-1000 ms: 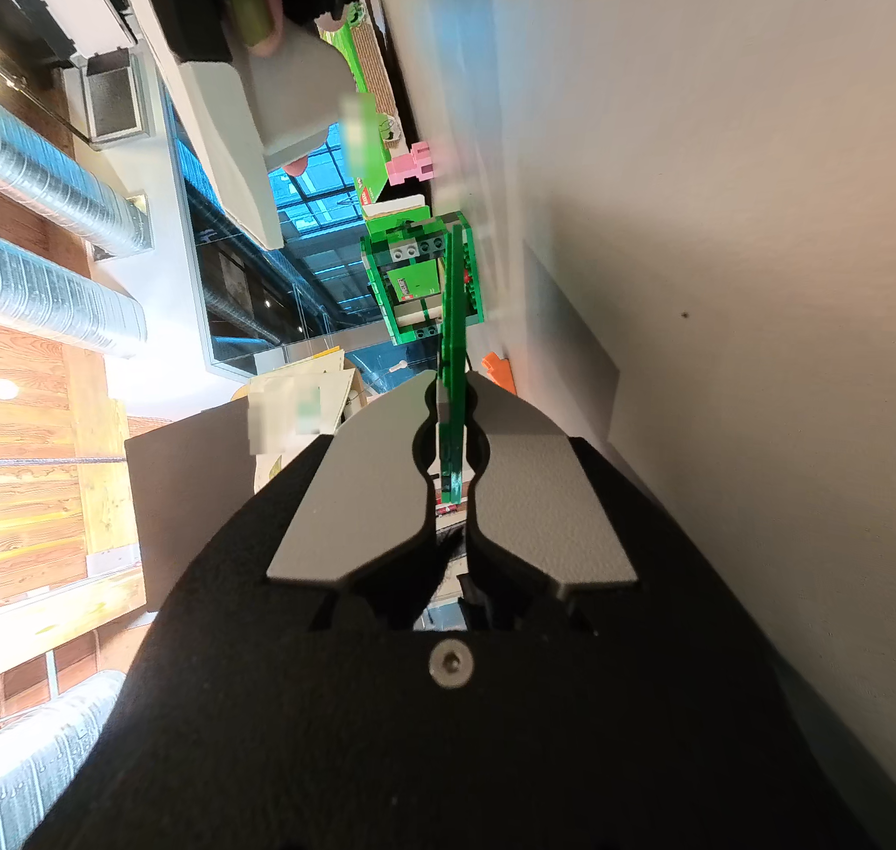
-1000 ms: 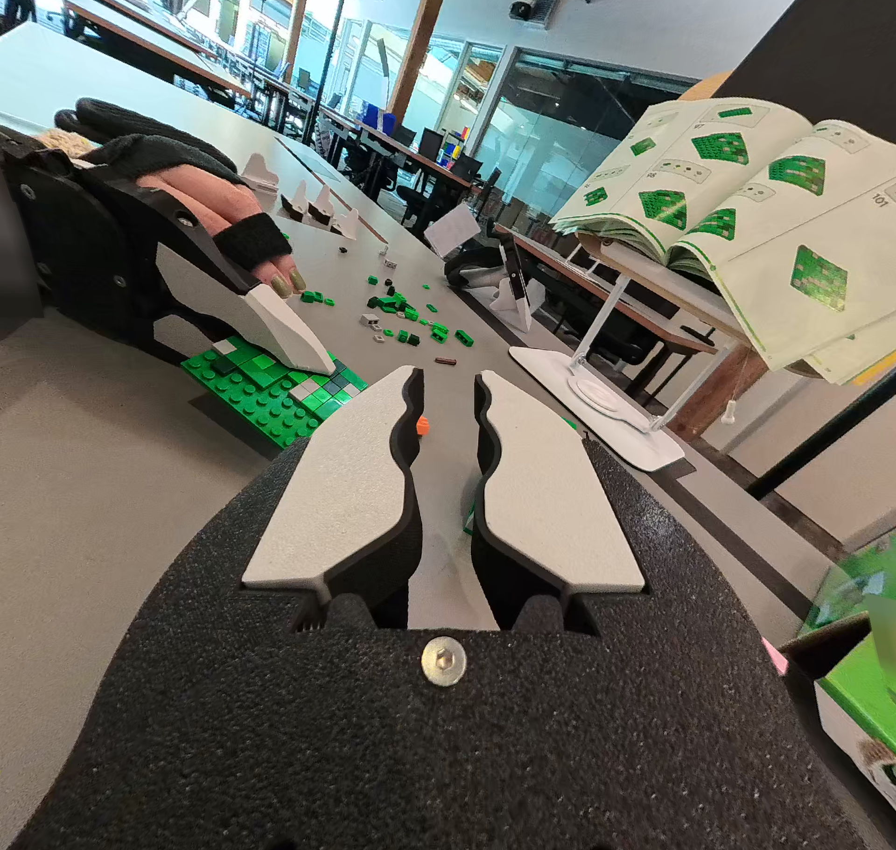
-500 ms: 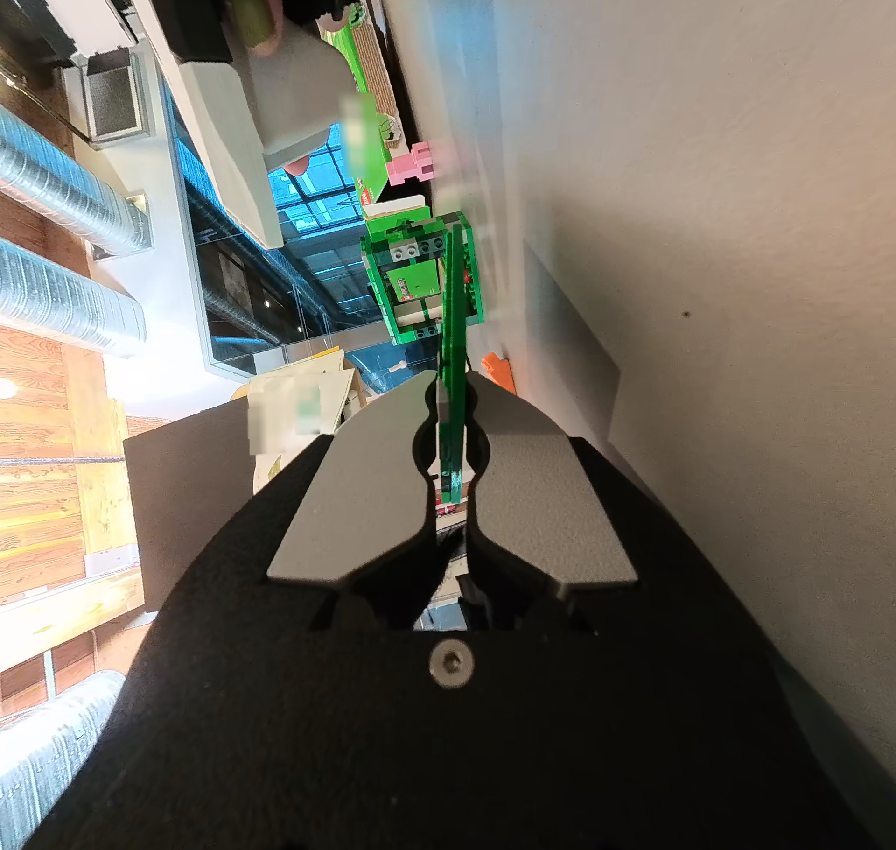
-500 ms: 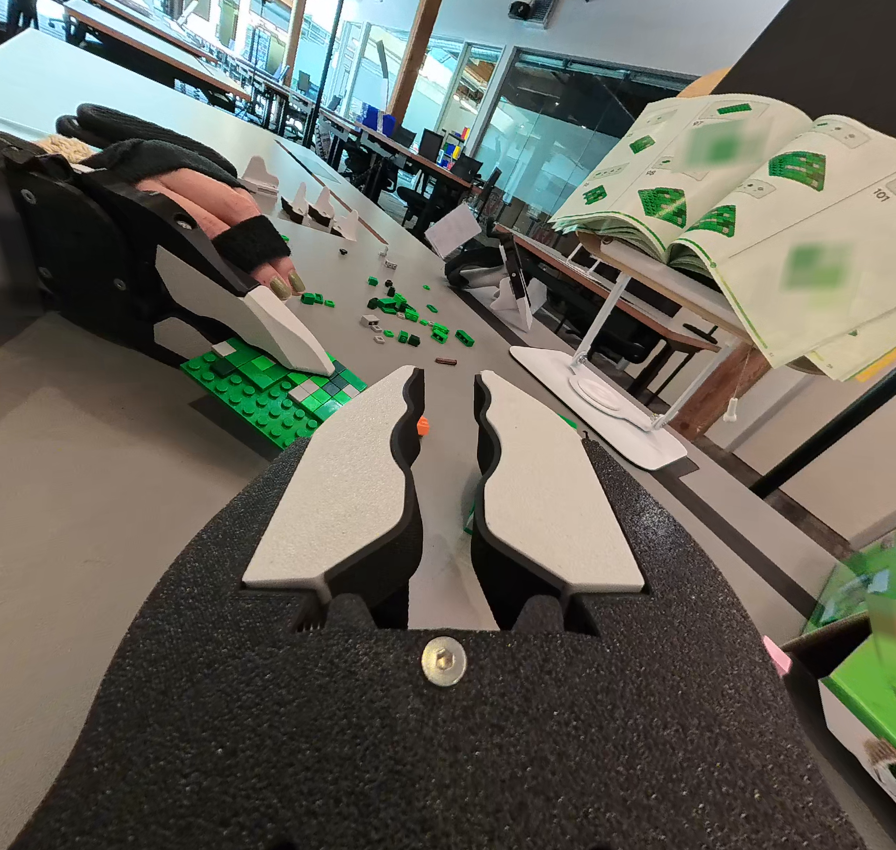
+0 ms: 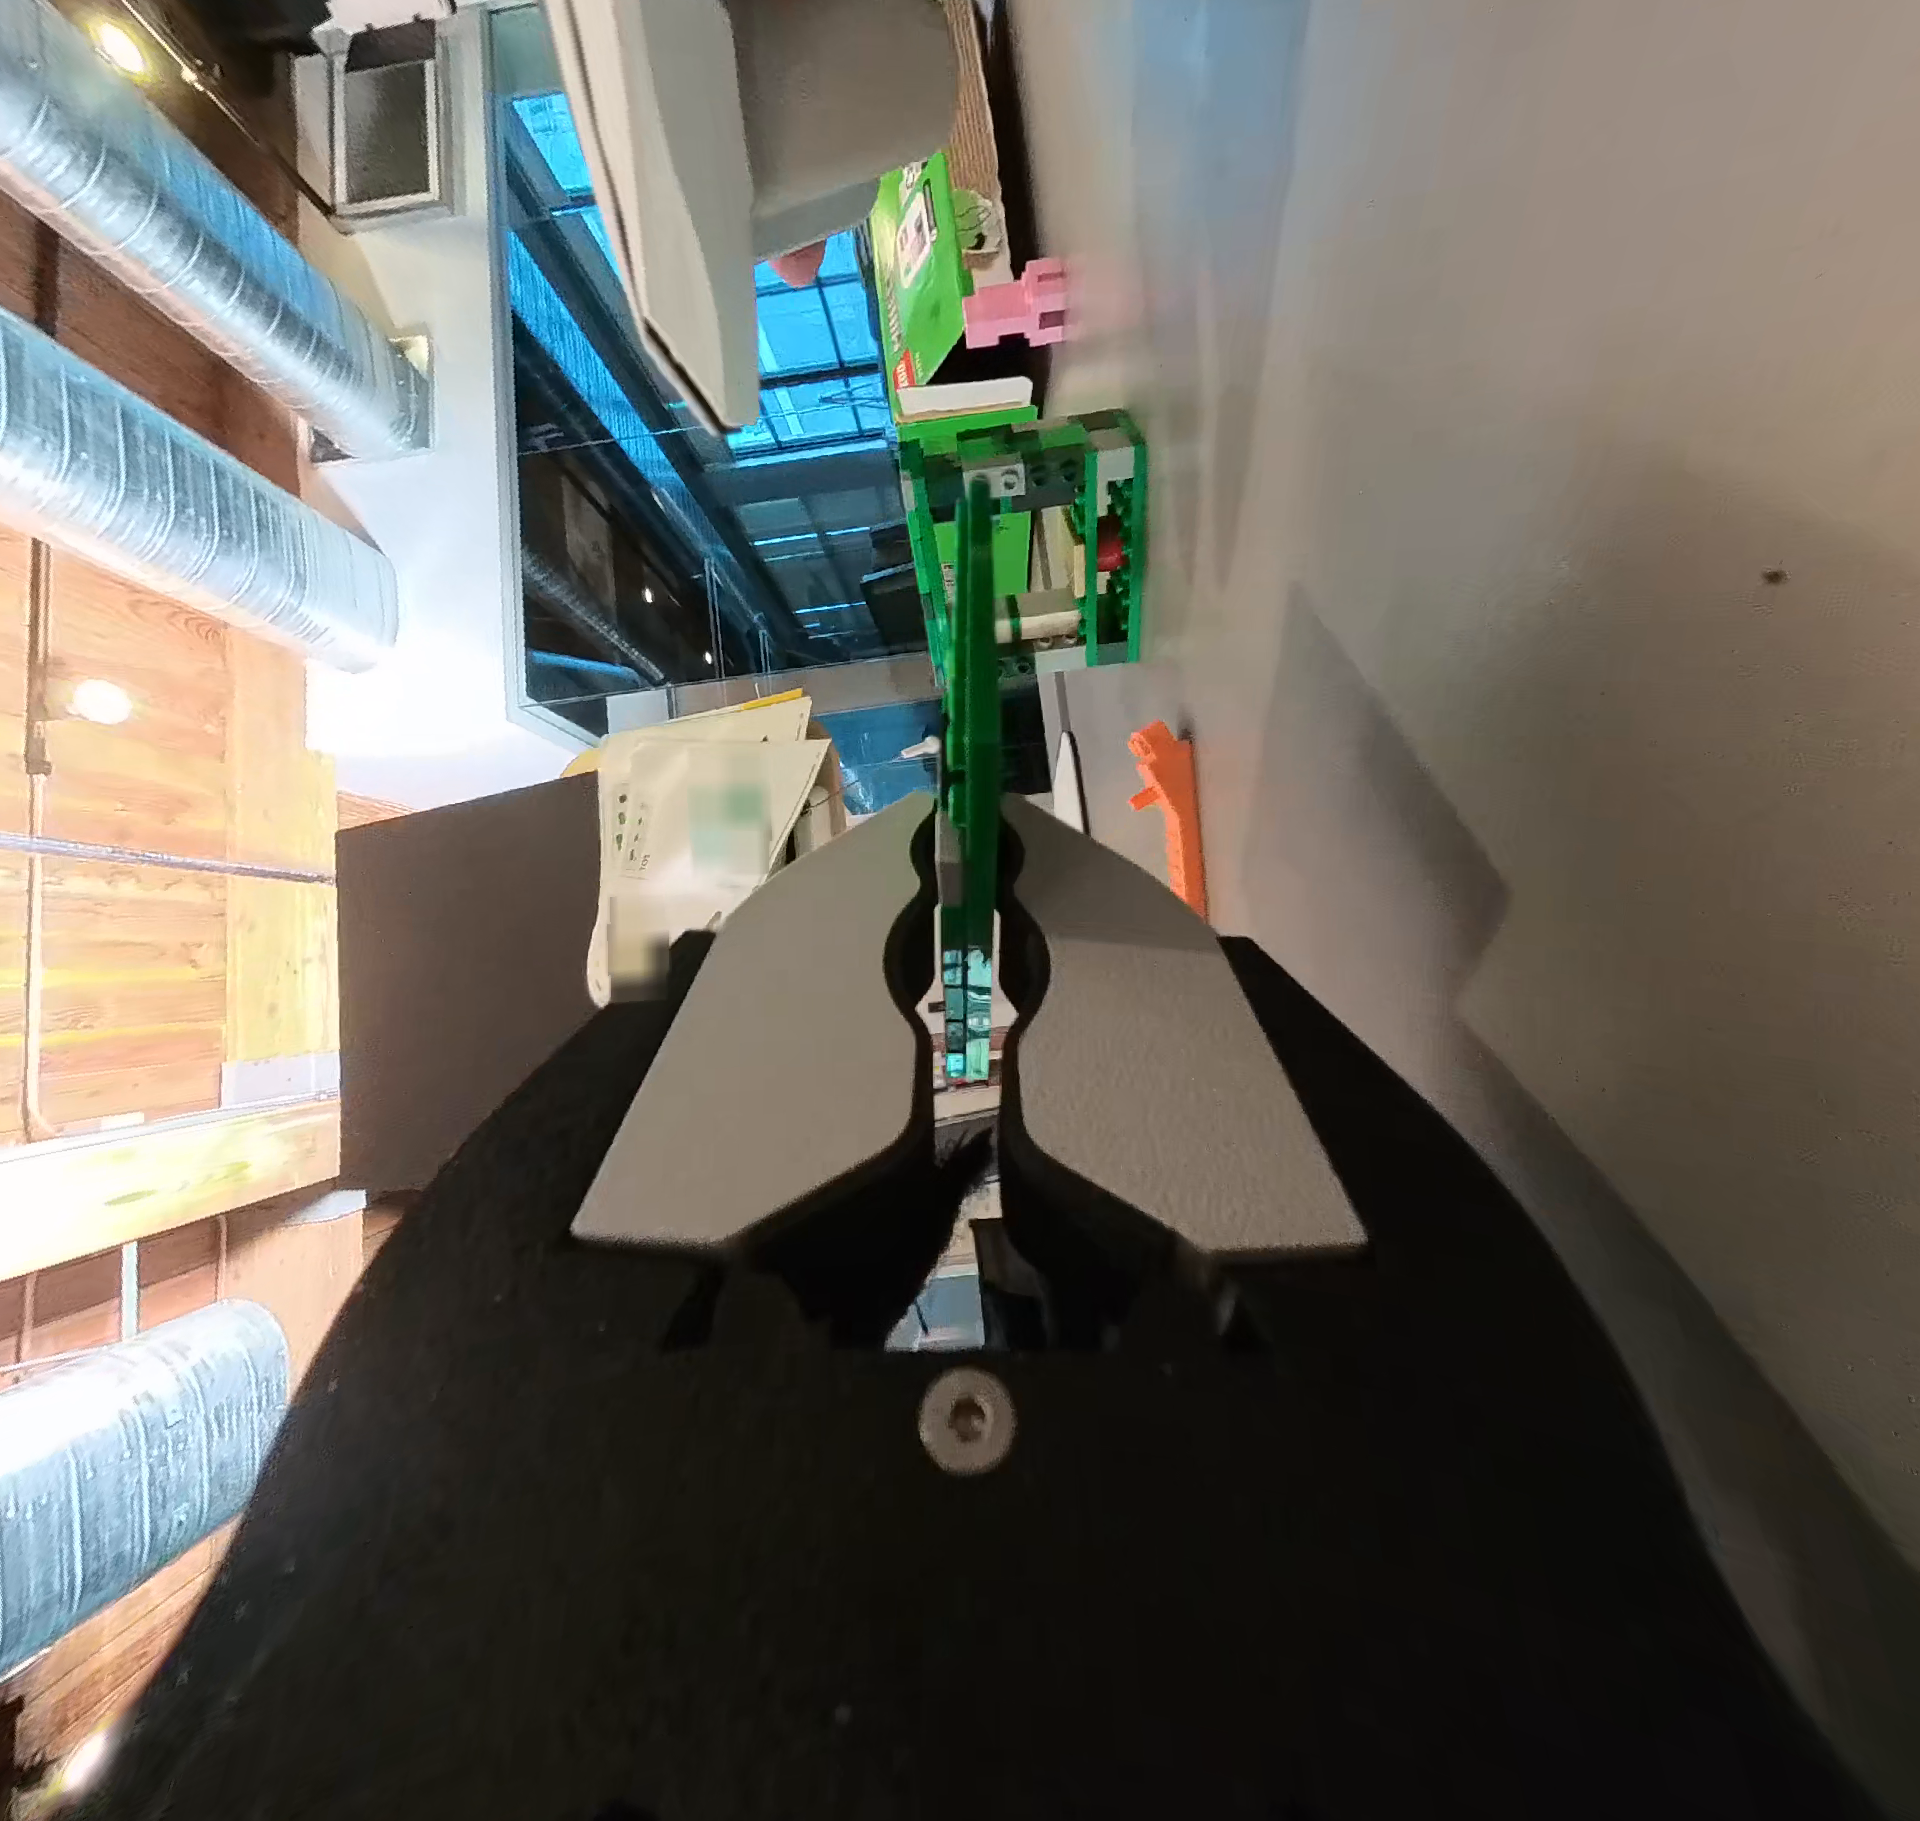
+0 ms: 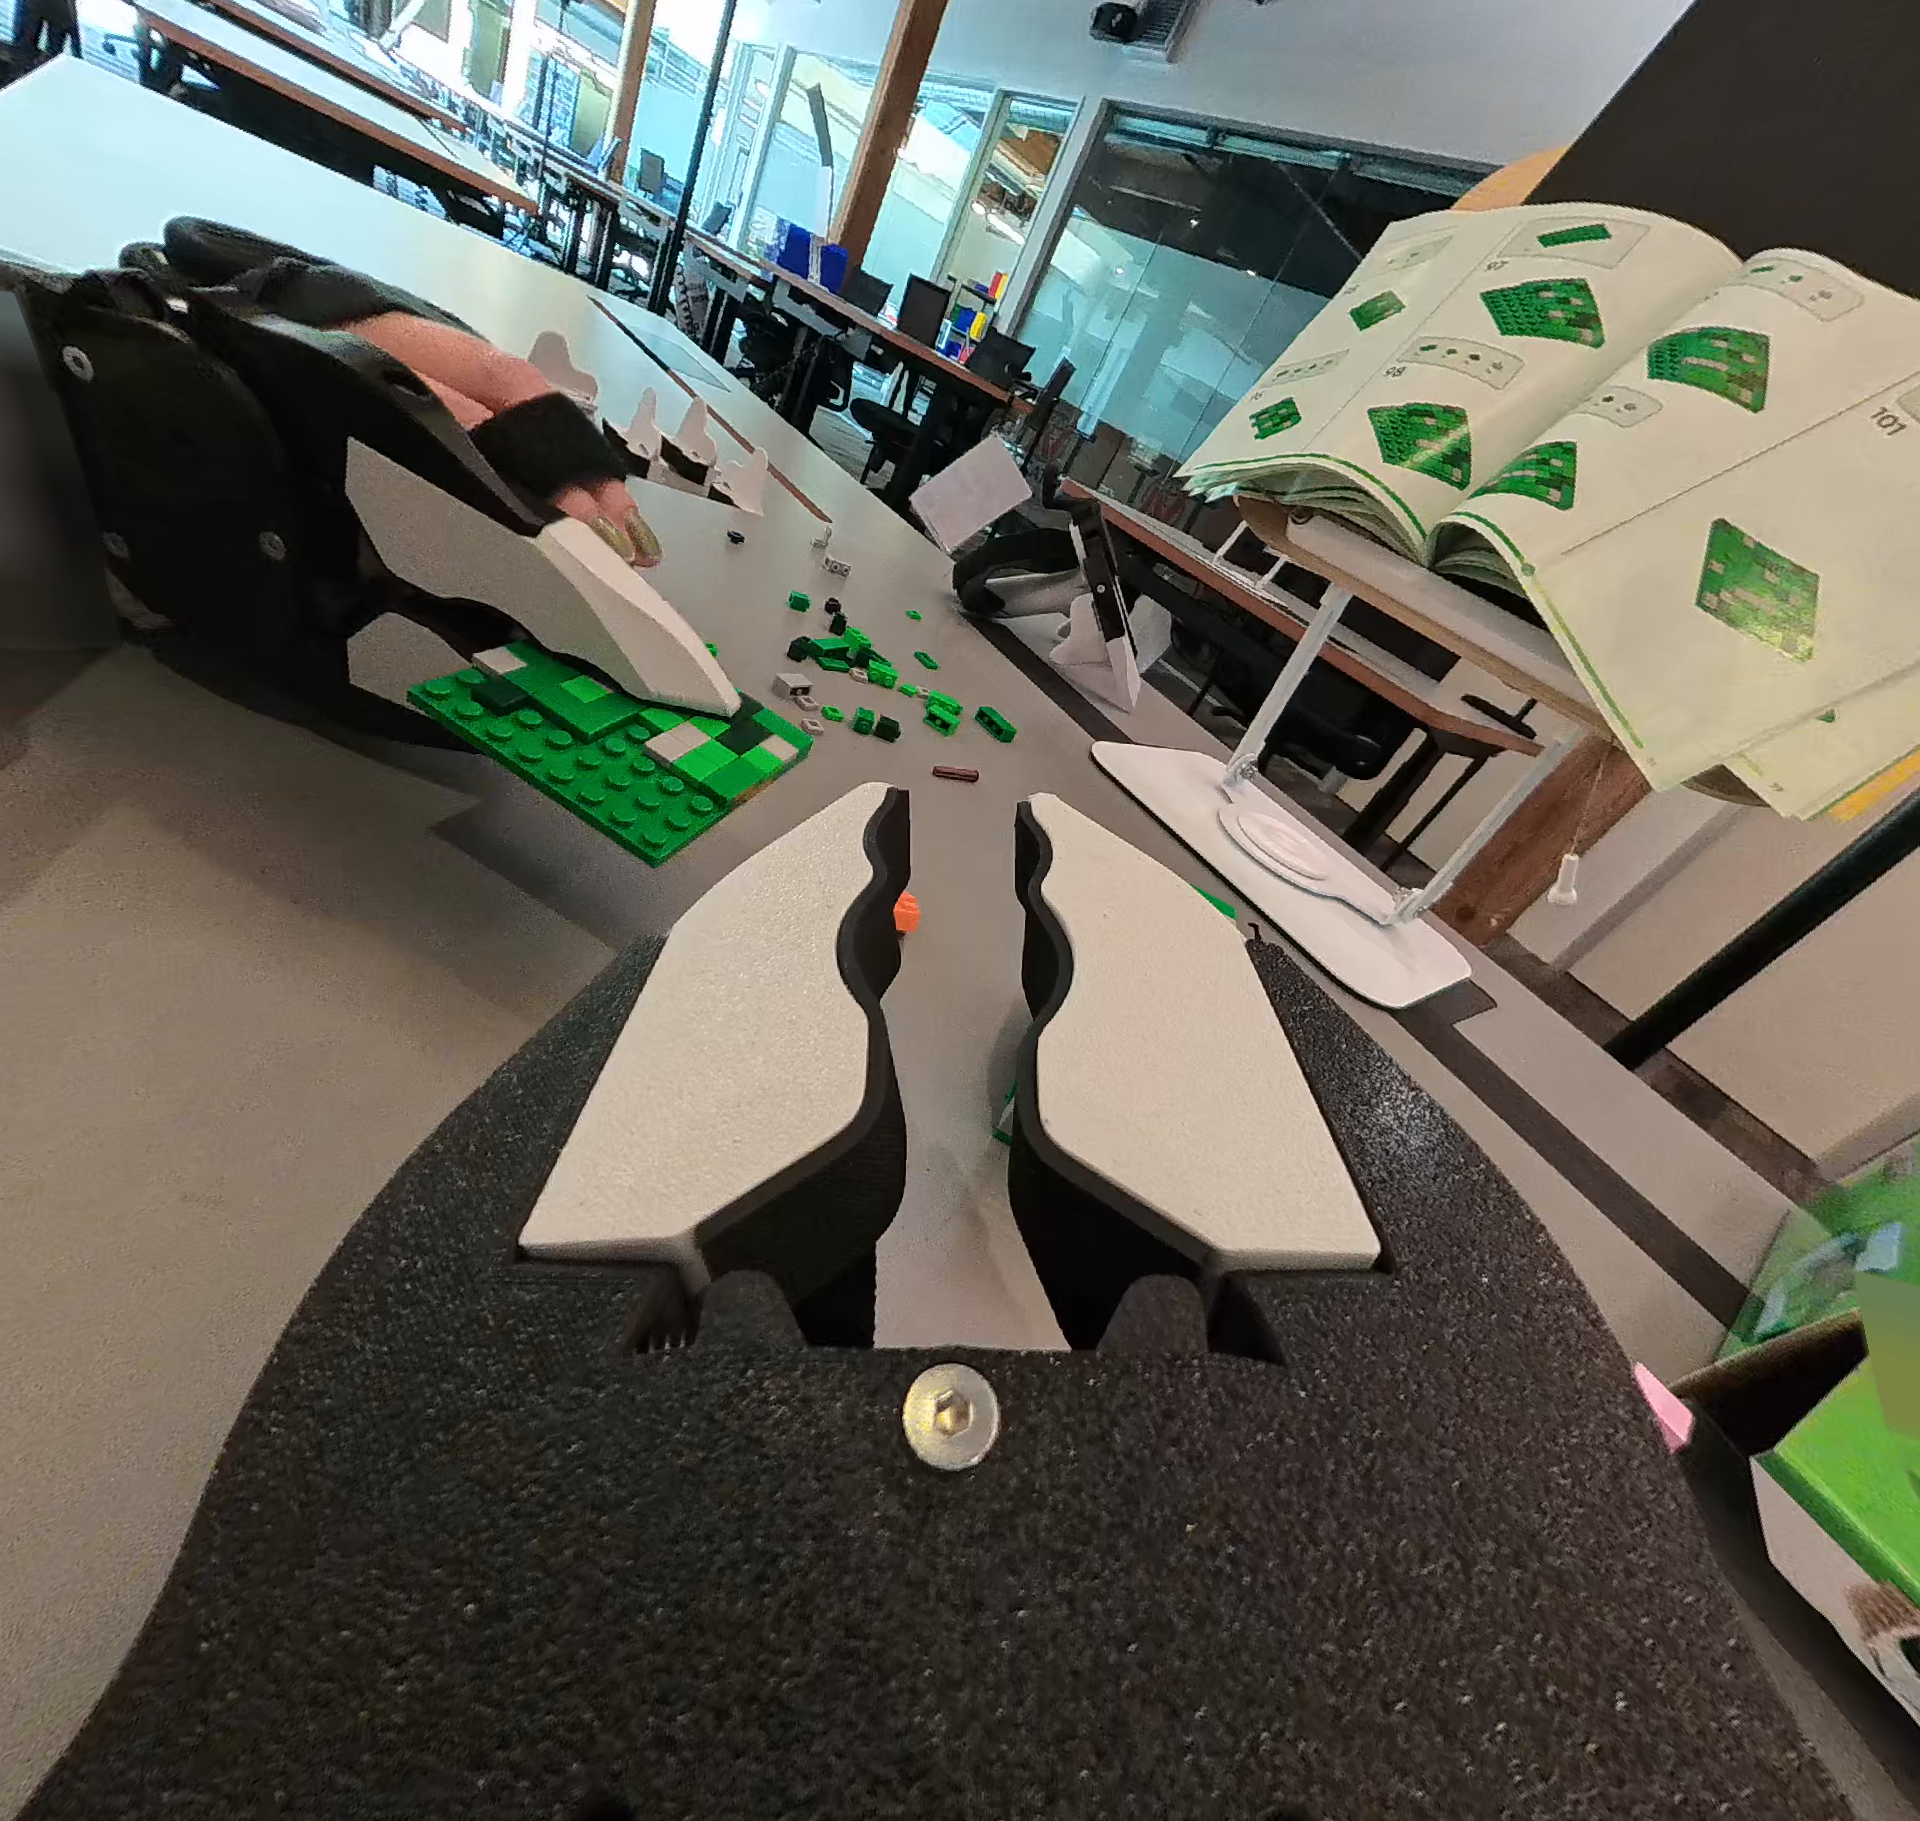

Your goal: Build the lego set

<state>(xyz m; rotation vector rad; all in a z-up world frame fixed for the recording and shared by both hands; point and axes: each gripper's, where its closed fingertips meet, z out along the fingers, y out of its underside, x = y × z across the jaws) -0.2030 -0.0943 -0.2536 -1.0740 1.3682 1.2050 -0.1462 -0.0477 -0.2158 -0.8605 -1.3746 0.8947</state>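
My left gripper [image 5: 971, 836] is clamped on the flat green studded lego plate [image 6: 613, 732], which lies ahead-left of my right gripper [image 6: 961, 805]. The right one is apart and empty; small loose green bricks [image 6: 883, 670] lie straight ahead, nearer to it.

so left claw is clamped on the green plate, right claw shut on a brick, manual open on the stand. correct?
Not quite. The right claw is open and holds nothing; the right wrist view shows bare table between its fingers. The rest stands: the left claw is clamped on the green plate, and the manual lies open on the stand.
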